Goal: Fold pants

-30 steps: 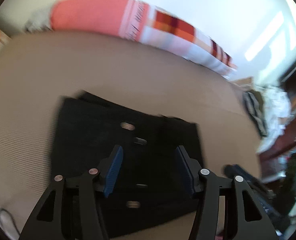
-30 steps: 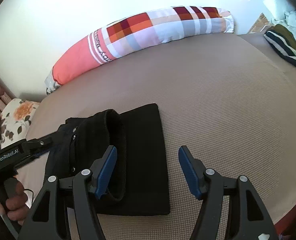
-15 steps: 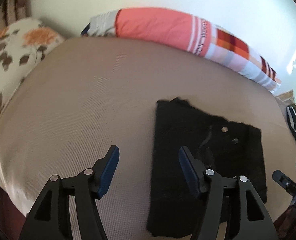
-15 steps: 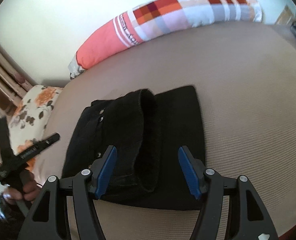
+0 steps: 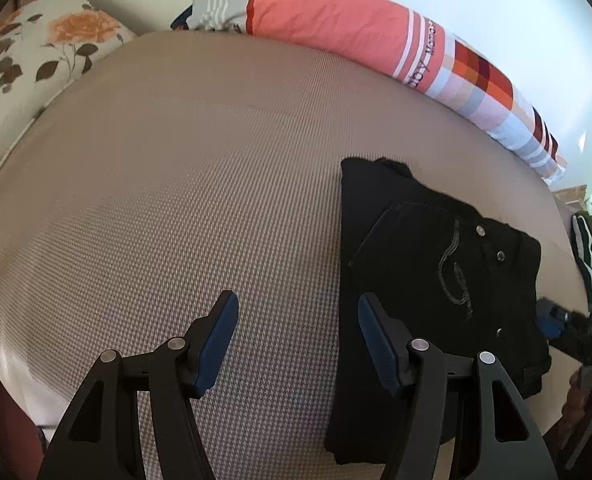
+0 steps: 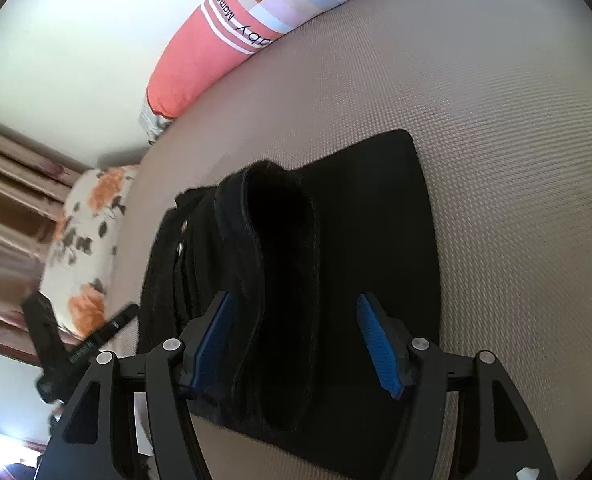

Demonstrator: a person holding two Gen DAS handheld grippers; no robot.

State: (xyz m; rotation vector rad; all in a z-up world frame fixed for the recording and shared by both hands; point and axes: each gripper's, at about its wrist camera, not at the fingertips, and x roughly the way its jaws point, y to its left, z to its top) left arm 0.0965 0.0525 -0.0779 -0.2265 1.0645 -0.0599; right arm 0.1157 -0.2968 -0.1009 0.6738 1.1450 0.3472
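Note:
The black pants (image 5: 435, 272) lie folded into a rectangle on the beige bed mat (image 5: 176, 200). My left gripper (image 5: 297, 320) is open over bare mat, just left of the pants' edge, with nothing between its fingers. In the right wrist view the pants (image 6: 375, 220) fill the middle, with a raised rolled fold (image 6: 280, 240) on top. My right gripper (image 6: 296, 320) is open close above that fold, which sits between the fingers without being pinched. The right gripper (image 5: 551, 322) also shows at the pants' right side, and the left gripper (image 6: 108, 328) shows blurred at their left.
A long coral and checked bolster (image 5: 335, 24) lies along the wall at the far edge. A floral pillow (image 5: 36, 48) sits at the left end. Striped and white clothes (image 5: 587, 248) are piled past the right side. The bed's front edge is near the grippers.
My left gripper has swung off the pants to the bare mat on their left. My right gripper has tipped downward and come closer over the raised fold.

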